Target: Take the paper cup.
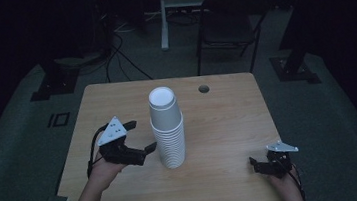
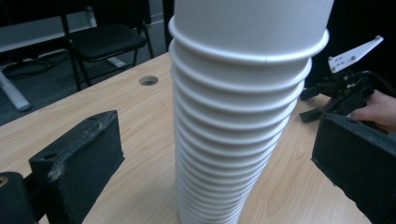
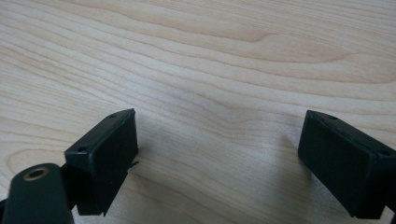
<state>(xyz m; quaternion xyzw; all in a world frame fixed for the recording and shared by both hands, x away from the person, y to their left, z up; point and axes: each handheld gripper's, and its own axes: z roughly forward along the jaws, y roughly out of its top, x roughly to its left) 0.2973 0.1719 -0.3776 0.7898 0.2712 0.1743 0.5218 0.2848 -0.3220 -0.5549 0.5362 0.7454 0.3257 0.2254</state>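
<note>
My left gripper (image 1: 139, 136), jaws apart, faces the untouched stack of paper cups (image 1: 168, 129) mid-tabletop (image 1: 229, 125), my right gripper (image 1: 259, 165) resting spread near the right front corner.

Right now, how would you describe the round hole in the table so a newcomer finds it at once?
Start at the wooden table, then the tall stack of white paper cups near its middle. Past the stack, toward the far edge and right, lies the small grommet hole: the one dark circle sunk into the pale wood.
</note>
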